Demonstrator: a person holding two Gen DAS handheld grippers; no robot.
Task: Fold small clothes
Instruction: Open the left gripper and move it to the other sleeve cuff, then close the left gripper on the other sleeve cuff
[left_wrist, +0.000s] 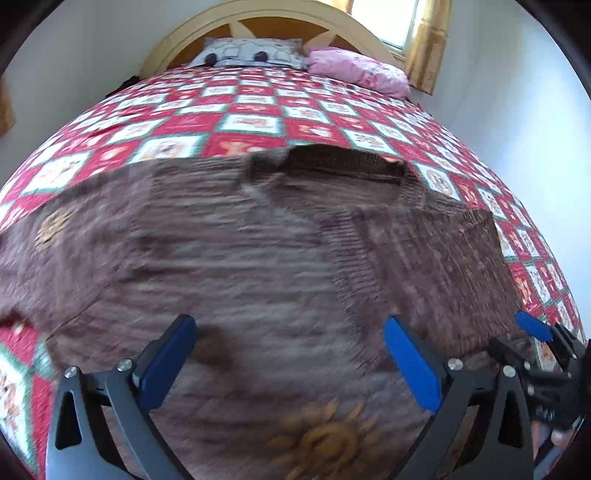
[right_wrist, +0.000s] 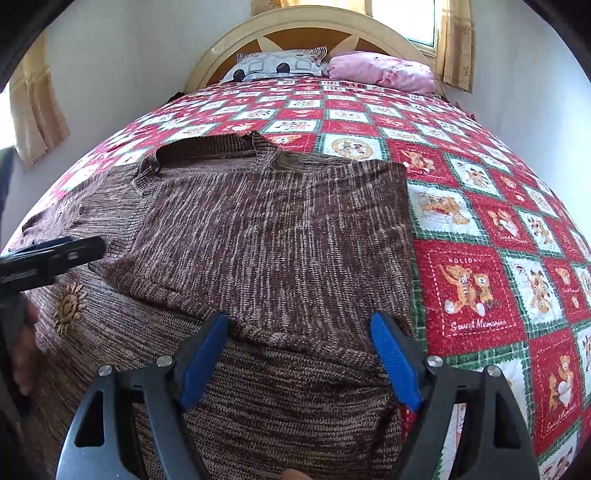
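Right wrist view, item one: brown knitted sweater (right_wrist: 266, 236), spread on the bed, neck opening toward the headboard, hem toward me. Its long axis runs from me to the pillows. The right side appears folded in already, giving a straight edge against the quilt; the left side spreads wide, with a sleeve trailing off to the left. A folded flap with a ribbed edge crosses the body just ahead of my right fingers. Marled brown and tan yarn, ribbed; sun-shaped patches in tan, one near the left edge, another showing in the left wrist view close to that gripper. Limp, heavy-looking knit; I judge it will sag and drag rather than hold a crease.

Item two: right gripper (right_wrist: 301, 354), fingers spread wide, nothing between them, poised over the lower right part of the sweater. Whether the tips touch the knit I cannot tell.

Item three: left gripper (left_wrist: 290, 362), likewise parted and empty, over the lower middle of the sweater; that view is blurred over the cloth.

Relation that governs the next move: the unfolded part lies to the left, so the left gripper is the nearer one to it, and any fold should cross the long axis toward the straight right edge.

Item four: quilt (right_wrist: 480, 258), red and white squares with bears, beneath everything. Two pillows (right_wrist: 332, 66) at the headboard (right_wrist: 295, 29), well apart from the work.
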